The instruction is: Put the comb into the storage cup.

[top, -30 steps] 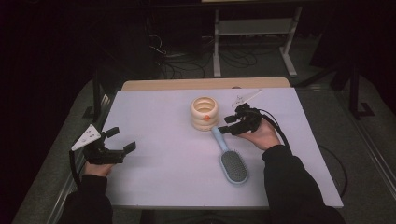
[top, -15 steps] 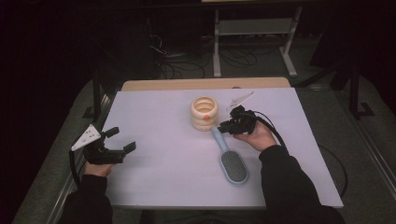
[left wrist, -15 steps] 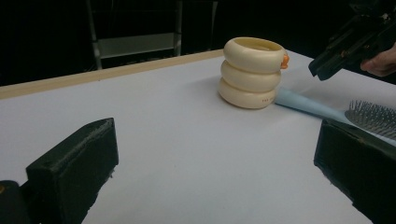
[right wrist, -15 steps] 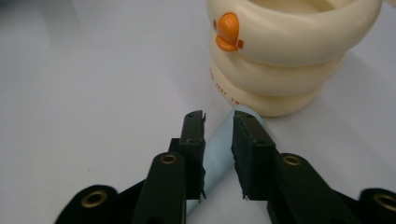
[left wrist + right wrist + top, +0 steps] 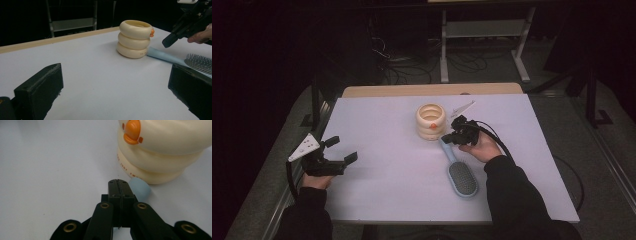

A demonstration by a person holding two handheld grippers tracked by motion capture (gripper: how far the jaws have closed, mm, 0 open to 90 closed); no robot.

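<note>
Two black grippers had yet to lift the pale blue plastic hairbrush [image 5: 458,172], lying right of centre against the cream ringed duck cup [image 5: 431,121]: right gripper [image 5: 119,184] pressed closed, empty, over its handle tip; left gripper [image 5: 341,150] spread wide, near left.

Black grippers [image 5: 118,185] (brass rivets, trailing cables [image 5: 499,140]), dark sleeves [image 5: 512,190].

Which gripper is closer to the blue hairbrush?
Right. The right gripper hovers by the blue hairbrush handle's tip, beside the cream holder. The left gripper is far off near the table's left edge.
</note>
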